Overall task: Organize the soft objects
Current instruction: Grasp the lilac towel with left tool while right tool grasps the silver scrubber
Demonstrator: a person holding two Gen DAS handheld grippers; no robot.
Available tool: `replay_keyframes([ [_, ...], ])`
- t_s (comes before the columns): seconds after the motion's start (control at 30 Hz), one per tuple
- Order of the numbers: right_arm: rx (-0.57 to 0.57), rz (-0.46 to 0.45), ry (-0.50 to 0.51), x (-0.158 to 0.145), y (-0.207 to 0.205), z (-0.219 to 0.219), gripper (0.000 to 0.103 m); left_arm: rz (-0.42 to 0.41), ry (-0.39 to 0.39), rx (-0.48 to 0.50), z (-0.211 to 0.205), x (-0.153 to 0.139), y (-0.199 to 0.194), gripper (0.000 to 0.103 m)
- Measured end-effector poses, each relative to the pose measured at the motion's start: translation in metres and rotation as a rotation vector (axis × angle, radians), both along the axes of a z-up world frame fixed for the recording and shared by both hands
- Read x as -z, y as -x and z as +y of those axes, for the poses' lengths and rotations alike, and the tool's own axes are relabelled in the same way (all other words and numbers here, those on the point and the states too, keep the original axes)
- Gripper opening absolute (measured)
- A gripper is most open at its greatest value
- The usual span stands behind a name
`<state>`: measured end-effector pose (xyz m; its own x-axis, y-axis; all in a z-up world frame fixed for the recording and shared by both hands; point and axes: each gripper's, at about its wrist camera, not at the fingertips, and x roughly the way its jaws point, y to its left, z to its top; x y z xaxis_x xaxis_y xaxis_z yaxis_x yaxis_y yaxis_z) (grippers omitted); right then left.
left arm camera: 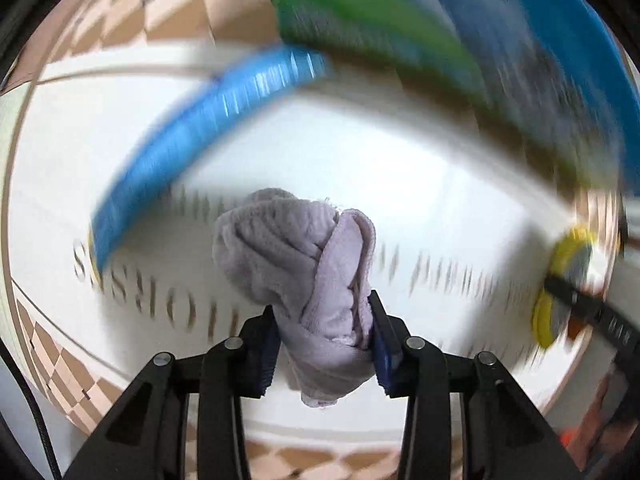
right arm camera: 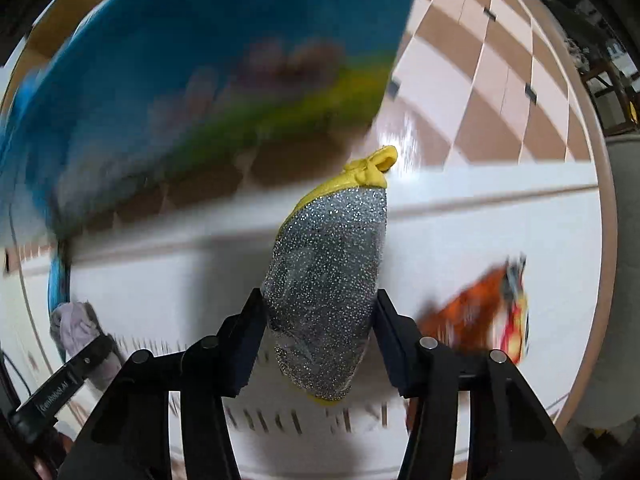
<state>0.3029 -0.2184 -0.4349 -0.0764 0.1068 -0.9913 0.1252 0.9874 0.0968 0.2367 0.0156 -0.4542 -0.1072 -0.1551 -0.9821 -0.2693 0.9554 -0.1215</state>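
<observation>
2 laden grippers [left arm camera: 322, 344] [right arm camera: 318, 344] beside blue basket [left arm camera: 520, 20]

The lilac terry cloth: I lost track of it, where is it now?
The lilac terry cloth is bunched between the left gripper fingers, above the white lettered table, near the blue basket.

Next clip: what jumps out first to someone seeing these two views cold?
Each tool grips something soft: the left tool pinches a bunched lilac terry cloth, and the right tool clamps a glittery silver scrubber with yellow trim. A blurred blue plastic basin fills the space above them.
</observation>
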Motion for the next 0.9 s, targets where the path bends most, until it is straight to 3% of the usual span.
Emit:
replay_keyframes([
  [0.13, -0.085, 0.069, -0.039, 0.001, 0.046, 0.009, 0.055, 0.013, 0.011, 0.084, -0.015, 0.005, 0.035, 0.038],
  [0.23, -0.129, 0.111, -0.048, 0.006, 0.078, 0.017, 0.055, 0.014, 0.048, 0.045, -0.016, 0.008, 0.040, 0.047],
  [0.33, -0.116, 0.143, -0.061, 0.014, 0.091, 0.020, 0.056, 0.015, 0.091, -0.005, -0.008, 0.010, 0.036, 0.056],
  [0.57, -0.098, 0.166, -0.066, 0.021, 0.081, 0.021, 0.060, 0.018, 0.028, 0.049, -0.032, 0.014, 0.025, 0.056],
  [0.67, -0.110, 0.170, -0.053, 0.021, 0.083, 0.027, 0.060, 0.028, -0.018, 0.096, -0.054, 0.017, 0.034, 0.052],
  [0.73, -0.123, 0.165, -0.037, 0.022, 0.084, 0.035, 0.060, 0.023, -0.057, 0.124, -0.073, 0.017, 0.046, 0.035],
  [0.9, -0.180, 0.125, 0.025, 0.013, 0.092, 0.053, 0.050, -0.020, -0.042, 0.153, -0.100, -0.004, 0.055, 0.034],
])
